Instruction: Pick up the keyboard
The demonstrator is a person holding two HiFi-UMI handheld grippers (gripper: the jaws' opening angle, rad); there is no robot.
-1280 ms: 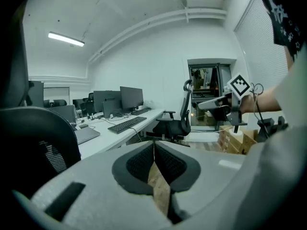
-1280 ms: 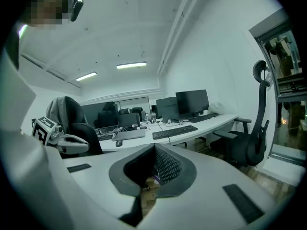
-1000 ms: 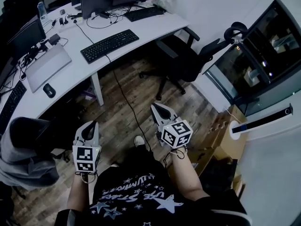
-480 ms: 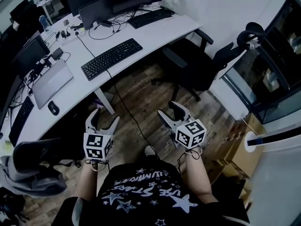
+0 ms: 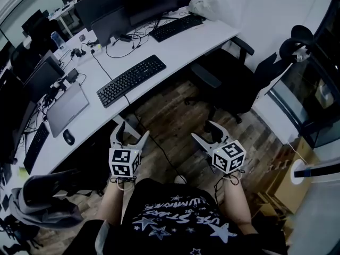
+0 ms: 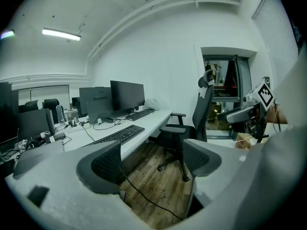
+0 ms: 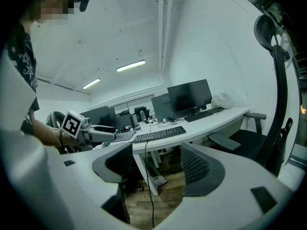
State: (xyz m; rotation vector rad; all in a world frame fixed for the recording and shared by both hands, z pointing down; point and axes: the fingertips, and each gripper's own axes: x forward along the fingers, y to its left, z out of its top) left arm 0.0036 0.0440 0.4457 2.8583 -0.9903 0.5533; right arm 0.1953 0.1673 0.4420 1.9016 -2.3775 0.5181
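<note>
A black keyboard (image 5: pixel 132 80) lies near the front edge of the white desk (image 5: pixel 175 49), its cable hanging to the floor. It also shows in the left gripper view (image 6: pixel 117 134) and in the right gripper view (image 7: pixel 159 134). My left gripper (image 5: pixel 133 133) is held over the wood floor just short of the desk edge, apart from the keyboard. Its jaws have just been opening and stand wide, with nothing between them (image 6: pixel 153 159). My right gripper (image 5: pixel 203 130) hangs to its right, also over the floor. Its jaws have just been opening too and hold nothing (image 7: pixel 156 164).
A black office chair (image 5: pixel 234 84) stands right of the desk. A second keyboard (image 5: pixel 175 27) and monitors (image 5: pixel 133 1) sit at the desk's back. A closed laptop (image 5: pixel 66 109) and a mouse (image 5: pixel 68 137) lie to the left. A jacket-draped chair (image 5: pixel 37 201) is near my left side.
Both grippers went from shut to open. Both moved forward toward the desk edge, and the view has come closer to the desk.
</note>
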